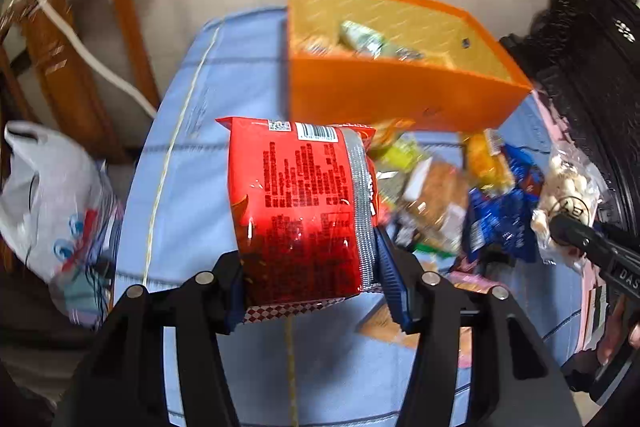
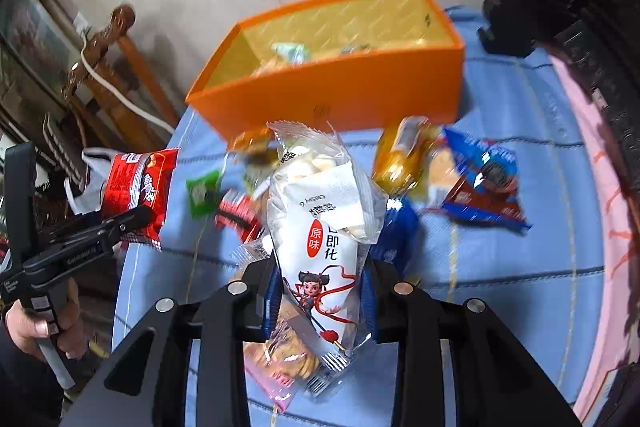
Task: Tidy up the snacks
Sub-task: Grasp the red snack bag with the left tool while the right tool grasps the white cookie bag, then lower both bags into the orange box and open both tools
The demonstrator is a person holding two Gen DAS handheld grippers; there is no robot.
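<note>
Snacks in crinkly wrappers lie scattered on the counter (image 2: pixel 520 291), which wears a pale blue checked cloth, but motion blur smears most of them: I can make out a blue foil packet (image 2: pixel 486 187), a golden wrapped roll (image 2: pixel 404 157) and a small green sachet (image 2: pixel 204 191), little else. What sits inside the open orange rectangular box (image 1: pixel 400 99) is hazy, perhaps a few small wrapped pieces. My left jaws (image 1: pixel 310 291) stand half apart, clamped on the lower end of a red foil snack bag (image 1: pixel 300 211) printed with black text and a barcode, raised above the cloth in front of the box. My right jaws (image 2: pixel 320 303) are narrow, pinching a clear white pouch of pale puffs (image 2: pixel 324 227) with a cartoon figure. A white plastic carrier bag (image 1: pixel 48 195) and a wooden chair (image 1: pixel 80 39) stand on the pale tiled floor beyond.
</note>
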